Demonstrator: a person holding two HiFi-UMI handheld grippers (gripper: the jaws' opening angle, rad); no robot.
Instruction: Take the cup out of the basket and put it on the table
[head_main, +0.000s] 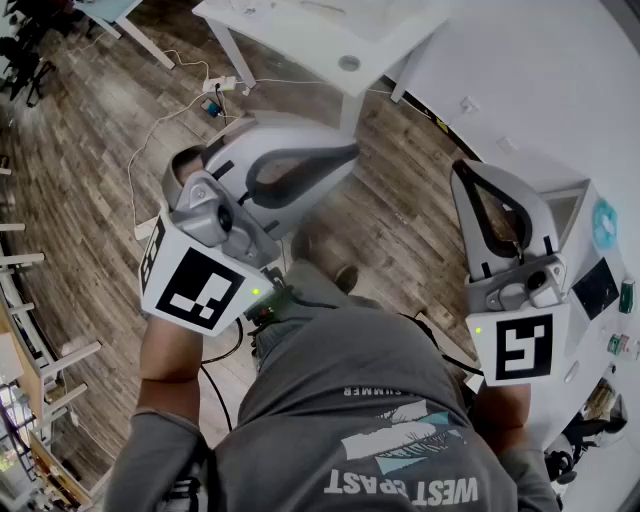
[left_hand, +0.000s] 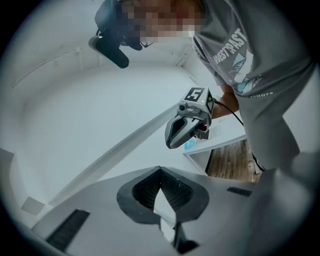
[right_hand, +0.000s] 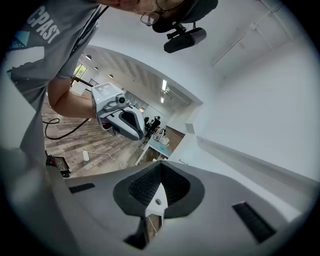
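Head view: left gripper (head_main: 350, 152), right gripper (head_main: 459, 168) both closed on nothing (left one over wood floor (head_main: 90, 180)).

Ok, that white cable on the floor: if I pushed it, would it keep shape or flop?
Probably floppy: the white cable lies in loose curves on the floor, so it would likely bend rather than slide whole. The power strip at its end looks rigid and might anchor it.

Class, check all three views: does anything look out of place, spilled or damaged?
Nothing looks spilled or damaged. One oddity: no cup or basket shows in any view, and the left gripper and right gripper are both shut and empty.
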